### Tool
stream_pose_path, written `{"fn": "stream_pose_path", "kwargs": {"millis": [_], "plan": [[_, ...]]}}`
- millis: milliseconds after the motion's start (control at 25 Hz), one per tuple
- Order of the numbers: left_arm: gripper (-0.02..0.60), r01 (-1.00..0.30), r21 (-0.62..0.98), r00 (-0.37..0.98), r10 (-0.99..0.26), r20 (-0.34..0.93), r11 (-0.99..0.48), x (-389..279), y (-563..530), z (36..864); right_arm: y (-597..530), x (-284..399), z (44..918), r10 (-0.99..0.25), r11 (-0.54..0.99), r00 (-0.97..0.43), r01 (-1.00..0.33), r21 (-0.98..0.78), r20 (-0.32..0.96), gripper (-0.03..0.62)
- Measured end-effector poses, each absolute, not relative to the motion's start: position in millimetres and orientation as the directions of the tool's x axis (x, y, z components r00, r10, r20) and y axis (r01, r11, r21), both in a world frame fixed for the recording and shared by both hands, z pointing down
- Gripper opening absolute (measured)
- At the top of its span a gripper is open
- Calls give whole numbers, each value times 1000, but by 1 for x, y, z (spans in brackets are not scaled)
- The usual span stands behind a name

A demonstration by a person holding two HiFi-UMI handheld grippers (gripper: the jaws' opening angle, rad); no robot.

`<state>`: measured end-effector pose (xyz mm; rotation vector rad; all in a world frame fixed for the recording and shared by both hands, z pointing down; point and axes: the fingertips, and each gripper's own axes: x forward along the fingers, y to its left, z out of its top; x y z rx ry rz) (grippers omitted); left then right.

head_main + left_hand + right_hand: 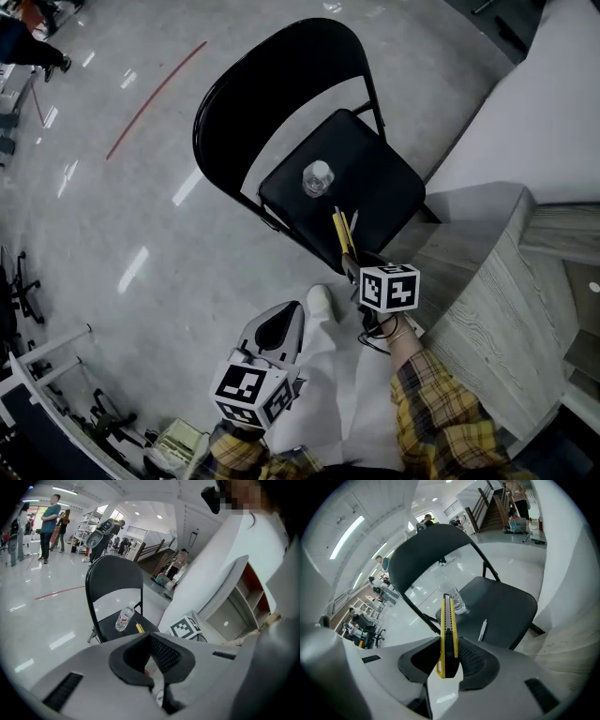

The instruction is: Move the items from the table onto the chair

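Observation:
A black folding chair stands ahead of me. A clear water bottle stands upright on its seat, and a grey pen lies near the seat's front edge. My right gripper is shut on a yellow utility knife, which sticks forward over that front edge. In the right gripper view the knife stands on edge between the pads of the right gripper, with the bottle and pen beyond. My left gripper is shut and empty, low beside the chair; the left gripper faces the chair.
A wood-grain table runs along the right, next to the chair. A white panel rises behind it. Glossy floor with a red line spreads to the left. People stand far off. Office chairs sit at the left edge.

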<state>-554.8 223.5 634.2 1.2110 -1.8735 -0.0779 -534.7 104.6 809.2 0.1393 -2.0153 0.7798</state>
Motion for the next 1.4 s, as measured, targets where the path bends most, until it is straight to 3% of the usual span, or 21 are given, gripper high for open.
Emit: {"fn": "stream_pose_path", "kwargs": {"millis": [360,720,1040,1400], "plan": [[3,-658,453,-84,-657,749,601,-553,280,703,85,-558,928,97,685,-486,-600,-413,868,127],[3,-635,473,-80,-661,746,610,-559,282,722,83,-562,969,10,726,-405,-626,-285,914,127],[3,-658,474,-99,-691,716,585,-566,268,715,82,-573,930,17,757,-485,-565,-329,874,128],[3,-717,475,-91,-744,662,510,-566,232,672,98,-571,811,71,753,-632,-474,-457,772,128]]}}
